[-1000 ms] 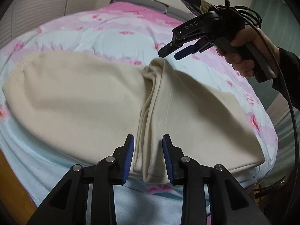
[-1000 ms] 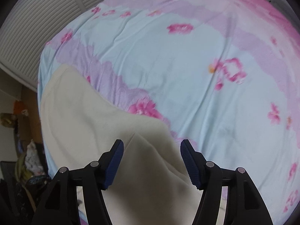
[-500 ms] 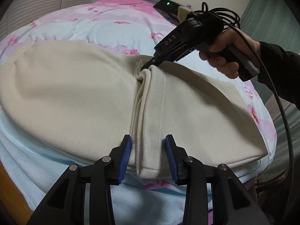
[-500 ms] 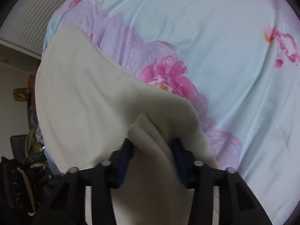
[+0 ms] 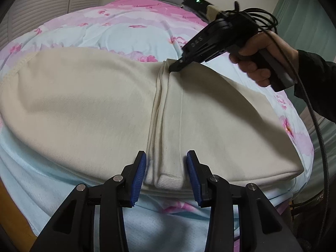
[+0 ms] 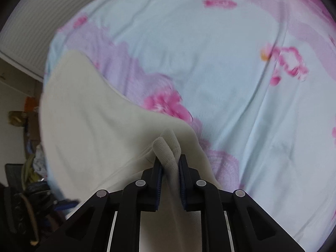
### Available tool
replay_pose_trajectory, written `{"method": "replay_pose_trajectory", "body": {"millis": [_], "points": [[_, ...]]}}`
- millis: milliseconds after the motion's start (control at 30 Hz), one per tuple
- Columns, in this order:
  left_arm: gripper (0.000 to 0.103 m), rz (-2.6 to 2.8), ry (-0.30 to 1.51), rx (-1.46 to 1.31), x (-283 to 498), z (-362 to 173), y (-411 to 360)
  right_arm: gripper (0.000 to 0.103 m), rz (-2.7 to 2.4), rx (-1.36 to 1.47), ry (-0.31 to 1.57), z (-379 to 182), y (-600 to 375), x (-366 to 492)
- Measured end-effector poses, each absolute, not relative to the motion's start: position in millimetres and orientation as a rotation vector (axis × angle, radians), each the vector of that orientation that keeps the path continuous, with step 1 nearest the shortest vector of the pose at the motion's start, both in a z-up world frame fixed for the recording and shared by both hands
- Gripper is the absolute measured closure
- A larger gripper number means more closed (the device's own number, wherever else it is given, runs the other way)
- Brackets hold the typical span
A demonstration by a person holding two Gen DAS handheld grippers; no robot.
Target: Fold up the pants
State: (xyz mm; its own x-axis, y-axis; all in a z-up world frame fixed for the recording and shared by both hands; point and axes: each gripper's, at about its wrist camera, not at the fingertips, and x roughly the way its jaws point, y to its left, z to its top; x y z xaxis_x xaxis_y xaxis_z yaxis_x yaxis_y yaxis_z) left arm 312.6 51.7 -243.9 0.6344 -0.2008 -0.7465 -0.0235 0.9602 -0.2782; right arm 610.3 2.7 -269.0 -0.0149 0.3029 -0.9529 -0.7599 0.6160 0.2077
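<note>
Cream pants lie flat across a floral bedspread, with their ribbed cuffs folded onto the middle. My left gripper is open, its blue pads either side of the near cuff corner, just above it. My right gripper is shut on the far cuff corner; in the right wrist view the bunched ribbed cuff sticks out between the closed jaws of the right gripper, lifted slightly off the pants.
The bed's near edge runs just under my left gripper. White blinds stand behind the bed and a green curtain at the right. Clutter and a chair sit beside the bed.
My right gripper came down onto the far cuff corner and closed on it, then lifted it a little. My left gripper moved slightly closer to the near cuff and stays open.
</note>
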Motion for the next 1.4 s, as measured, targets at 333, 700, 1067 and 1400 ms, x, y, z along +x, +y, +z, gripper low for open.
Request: {"method": "replay_pose_trajectory", "body": {"millis": [333, 700, 1067, 1400], "points": [[0.056, -0.019, 0.792, -0.271, 291.6, -210.2, 91.8, 0.049, 0.857, -0.539, 1.156, -223.1, 12.5, 579.3], [0.036, 0.355, 0.669, -0.409, 280.2, -177.8, 258.7, 0.024, 1.119, -0.586, 0.932, -143.0, 142.6, 555.5], [0.037, 0.39, 0.801, -0.684, 303.1, -238.8, 332.8, 0.024, 1.374, -0.781, 1.052, -194.5, 285.5, 560.5], [0.038, 0.249, 0.802, -0.899, 331.1, -273.6, 351.0, 0.024, 1.484, -0.823, 1.273, -261.5, 344.9, 584.1]]}}
